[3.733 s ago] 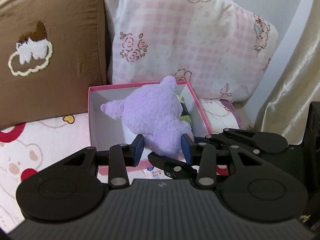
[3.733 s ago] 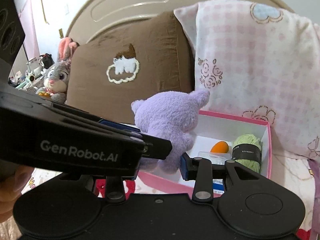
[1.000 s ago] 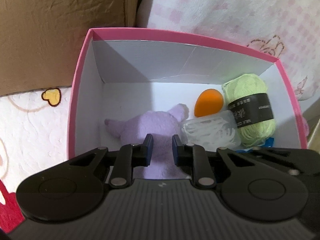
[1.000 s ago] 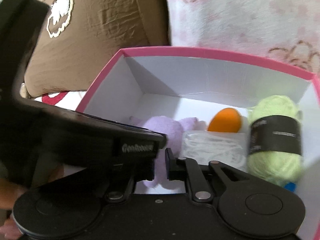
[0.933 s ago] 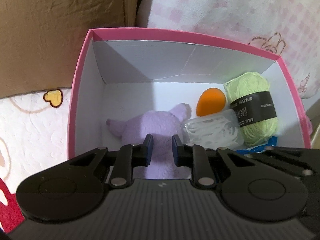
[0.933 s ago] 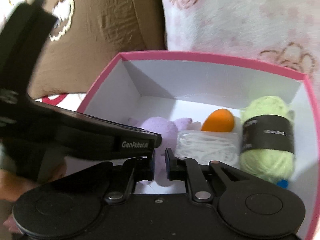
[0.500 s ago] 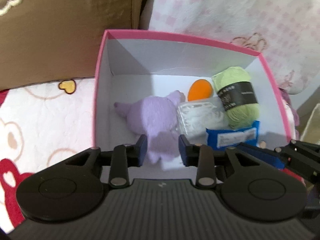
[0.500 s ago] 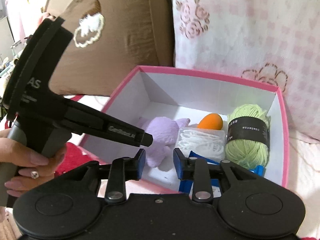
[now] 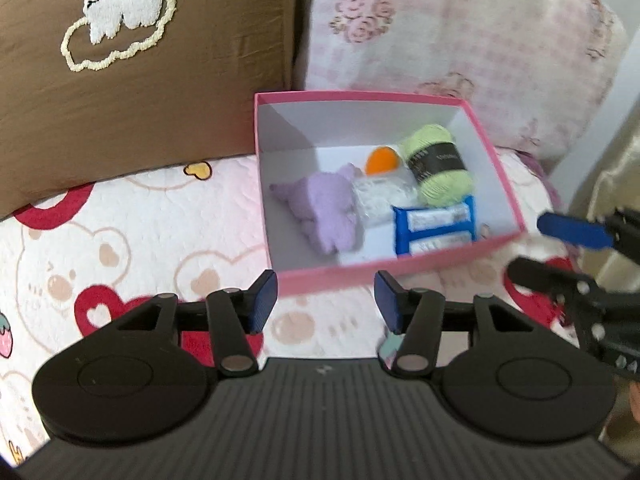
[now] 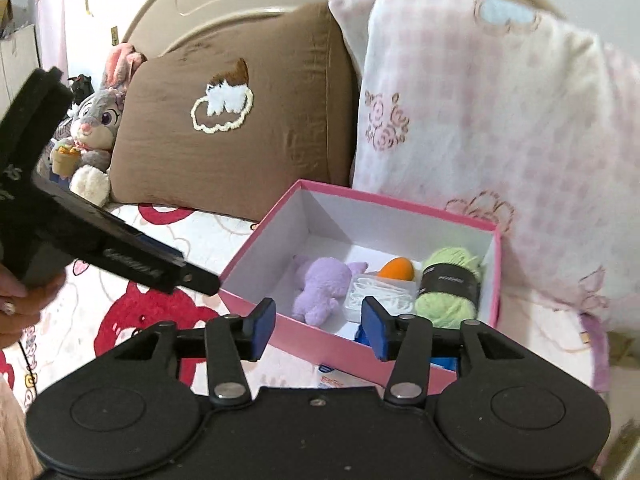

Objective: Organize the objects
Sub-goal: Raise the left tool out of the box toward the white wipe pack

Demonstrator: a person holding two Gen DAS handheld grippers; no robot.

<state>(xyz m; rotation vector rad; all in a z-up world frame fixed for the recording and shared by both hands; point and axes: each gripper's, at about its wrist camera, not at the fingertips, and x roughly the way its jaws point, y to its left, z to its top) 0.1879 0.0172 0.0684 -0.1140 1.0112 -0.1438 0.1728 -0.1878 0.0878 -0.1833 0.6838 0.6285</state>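
A pink box (image 9: 400, 270) (image 10: 396, 350) with white walls stands on the bed. Inside lie a purple plush toy (image 9: 326, 210) (image 10: 320, 292), an orange egg-shaped sponge (image 9: 382, 160) (image 10: 396, 269), a green yarn ball (image 9: 440, 164) (image 10: 450, 286), a clear plastic case (image 9: 380, 200) (image 10: 376, 294) and a blue packet (image 9: 434, 228). My left gripper (image 9: 324, 304) is open and empty, above the bed just in front of the box. My right gripper (image 10: 318, 326) is open and empty, in front of the box's near wall; it also shows at the right edge of the left wrist view (image 9: 560, 248).
A brown pillow (image 9: 120, 80) (image 10: 228, 132) and a pink checked pillow (image 9: 460, 40) (image 10: 500, 120) lean behind the box. A grey rabbit plush (image 10: 94, 120) sits at far left. The bedspread (image 9: 140, 240) has bears and red hearts. A curtain (image 9: 616, 168) hangs at right.
Both grippers have let go of the purple plush, which now lies in the box. Both have pulled back out of the box and opened wider.
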